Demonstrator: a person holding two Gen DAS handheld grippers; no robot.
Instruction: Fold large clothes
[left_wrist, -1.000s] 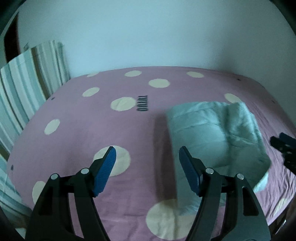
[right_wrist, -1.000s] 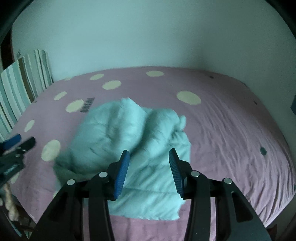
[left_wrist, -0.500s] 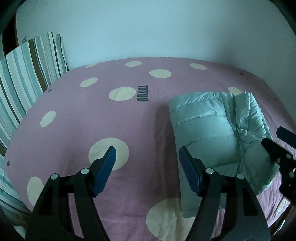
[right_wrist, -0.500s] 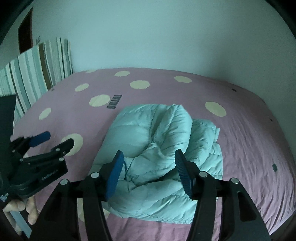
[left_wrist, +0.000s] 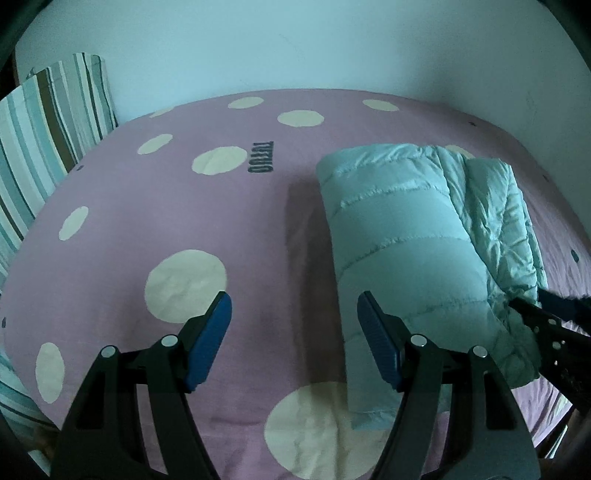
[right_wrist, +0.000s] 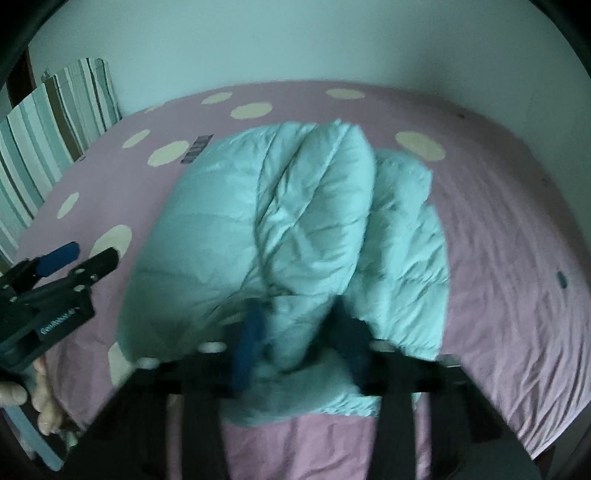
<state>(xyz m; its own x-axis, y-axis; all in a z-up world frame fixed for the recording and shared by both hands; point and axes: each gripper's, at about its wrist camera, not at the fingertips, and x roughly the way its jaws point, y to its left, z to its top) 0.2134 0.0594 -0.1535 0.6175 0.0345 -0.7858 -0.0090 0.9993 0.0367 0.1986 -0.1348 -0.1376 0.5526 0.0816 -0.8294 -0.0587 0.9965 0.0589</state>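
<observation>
Pale teal puffer jacket (left_wrist: 399, 236) lies folded on bed.

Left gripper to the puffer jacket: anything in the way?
Nothing visible. The left gripper hangs open over bare pink bedsheet, and the folded light-blue puffer jacket lies just beside its right finger. The right gripper is closing on the jacket's near edge, clear of that path.
</observation>
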